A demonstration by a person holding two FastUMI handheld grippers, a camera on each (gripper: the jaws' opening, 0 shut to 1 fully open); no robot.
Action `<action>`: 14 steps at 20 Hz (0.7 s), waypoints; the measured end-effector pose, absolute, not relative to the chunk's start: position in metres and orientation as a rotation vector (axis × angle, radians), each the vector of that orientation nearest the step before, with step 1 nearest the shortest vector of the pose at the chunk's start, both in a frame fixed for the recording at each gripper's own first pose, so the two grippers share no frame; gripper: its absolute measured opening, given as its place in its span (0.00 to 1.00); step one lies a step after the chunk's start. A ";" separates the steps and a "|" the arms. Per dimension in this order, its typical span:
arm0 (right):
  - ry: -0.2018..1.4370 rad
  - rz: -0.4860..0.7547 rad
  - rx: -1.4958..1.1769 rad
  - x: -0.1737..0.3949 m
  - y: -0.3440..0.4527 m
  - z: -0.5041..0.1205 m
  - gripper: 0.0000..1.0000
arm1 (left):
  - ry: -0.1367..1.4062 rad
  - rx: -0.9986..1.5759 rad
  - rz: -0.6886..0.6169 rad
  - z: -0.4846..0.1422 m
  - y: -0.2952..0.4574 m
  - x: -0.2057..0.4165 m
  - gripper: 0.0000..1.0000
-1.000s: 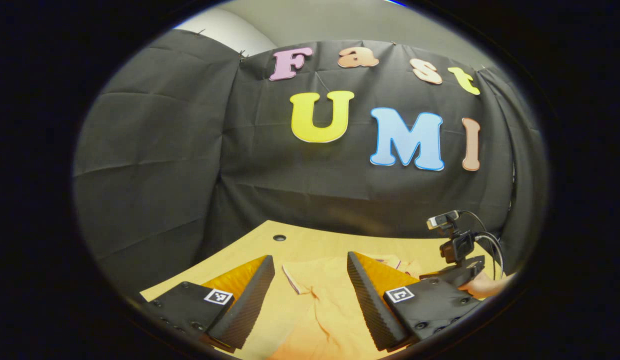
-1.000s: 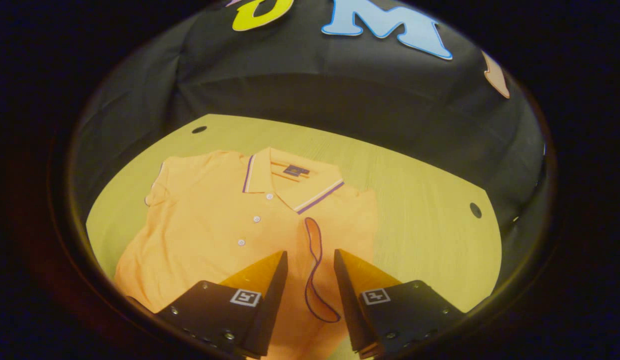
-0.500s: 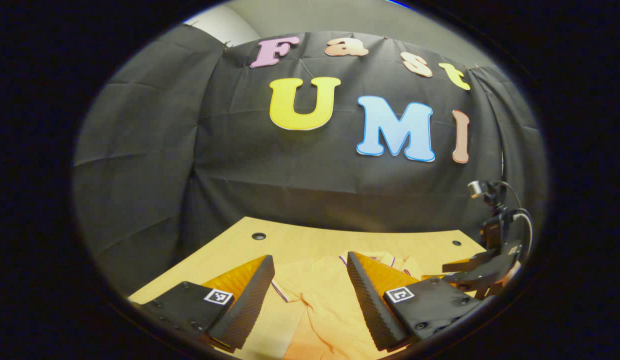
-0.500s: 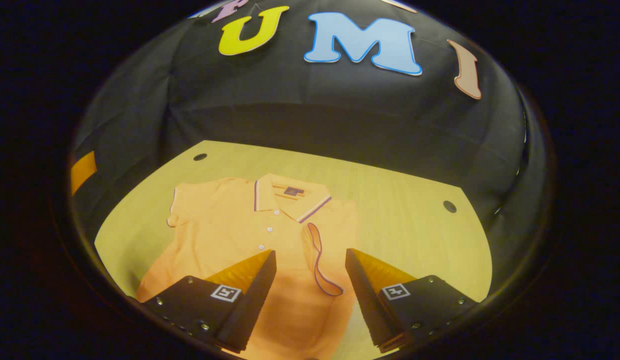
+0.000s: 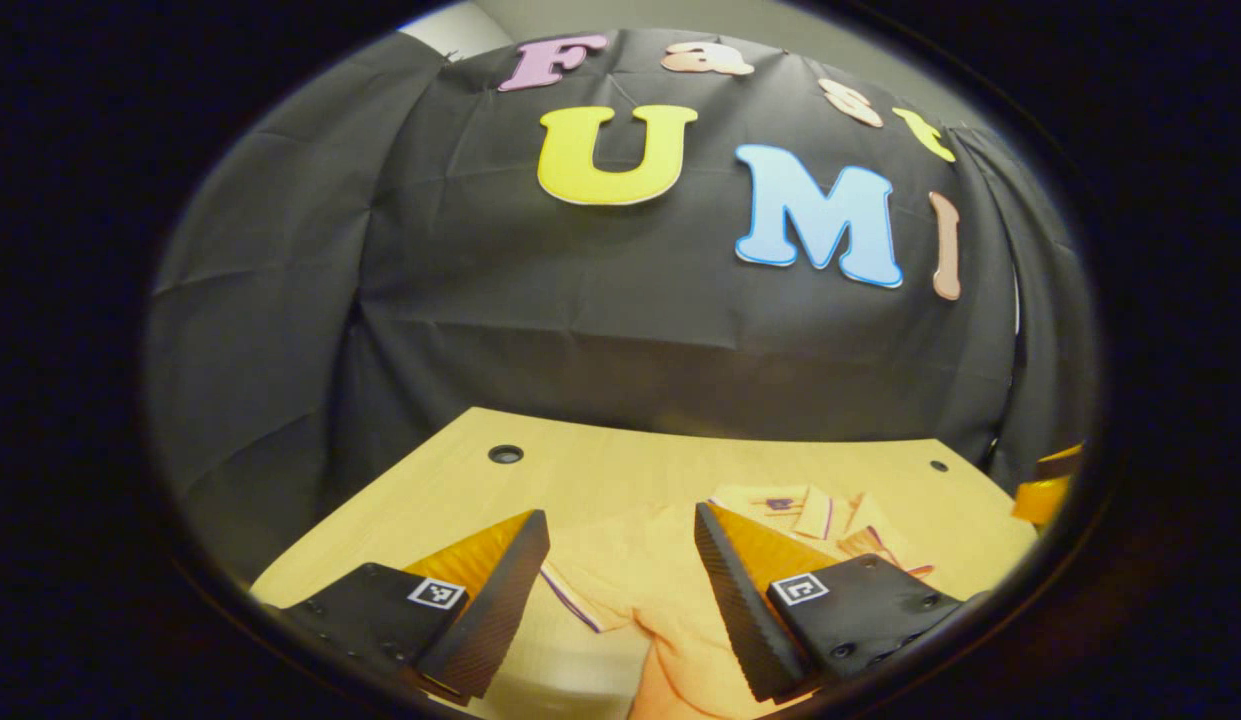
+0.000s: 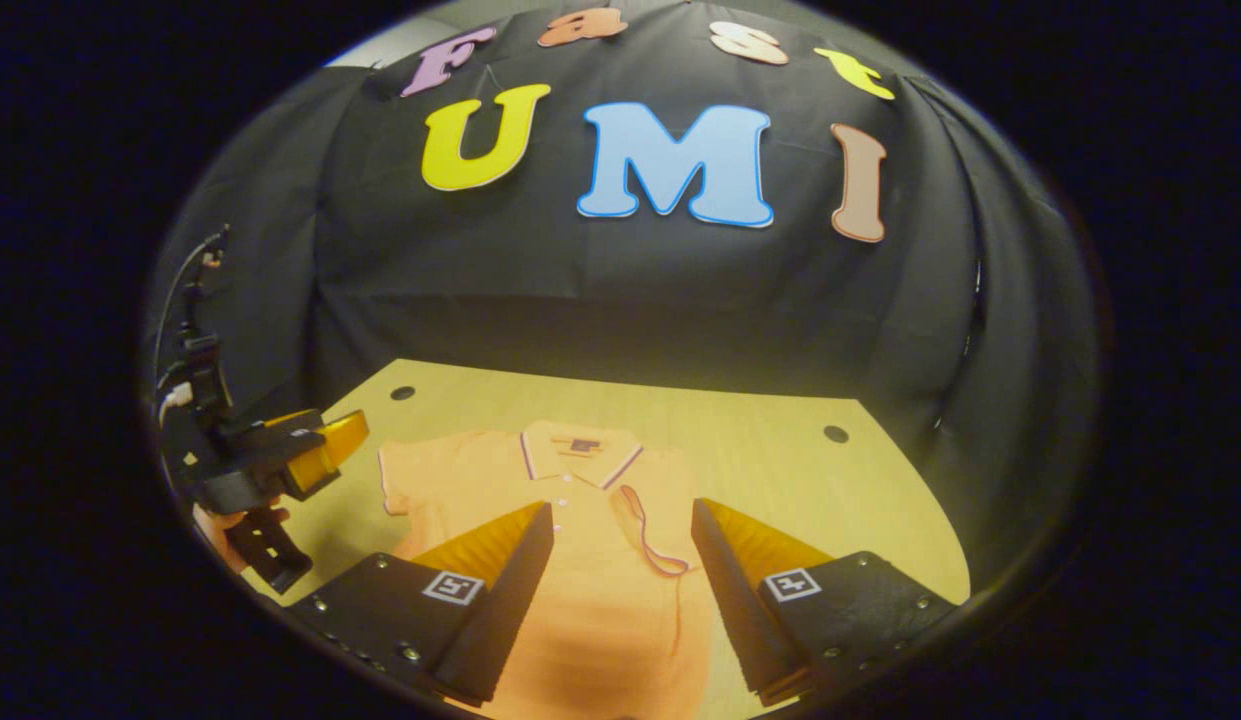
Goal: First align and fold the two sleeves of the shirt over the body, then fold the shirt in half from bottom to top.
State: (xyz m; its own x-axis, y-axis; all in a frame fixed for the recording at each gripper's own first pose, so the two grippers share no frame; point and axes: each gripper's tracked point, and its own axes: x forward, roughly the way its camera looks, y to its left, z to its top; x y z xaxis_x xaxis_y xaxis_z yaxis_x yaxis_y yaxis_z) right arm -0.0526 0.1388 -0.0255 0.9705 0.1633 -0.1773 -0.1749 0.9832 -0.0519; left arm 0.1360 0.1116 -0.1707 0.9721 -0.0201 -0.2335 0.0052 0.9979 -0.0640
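On table (image 6: 780, 440), shirt (image 6: 600, 600) w/ right sleeve (image 6: 655, 525) folded, both grippers' fingers apart.

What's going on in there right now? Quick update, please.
Left gripper open, empty; right gripper open, empty. Shirt flat on table, one sleeve folded over body, other sleeve still out. Nothing in the way.

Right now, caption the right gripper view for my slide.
Open tongs above orange polo shirt, one sleeve folded, on wooden table.

orange polo shirt (image 6: 570, 500) flat on table, right sleeve folded in
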 end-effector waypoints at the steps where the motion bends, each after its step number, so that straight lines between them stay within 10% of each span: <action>1: 0.171 0.162 -0.071 -0.061 0.139 -0.024 0.87 | 0.246 -0.054 -0.002 -0.180 0.118 0.145 0.94; 14: 0.144 0.101 -0.042 -0.125 0.104 -0.017 0.87 | 0.424 -0.152 0.118 -0.288 0.159 0.214 0.94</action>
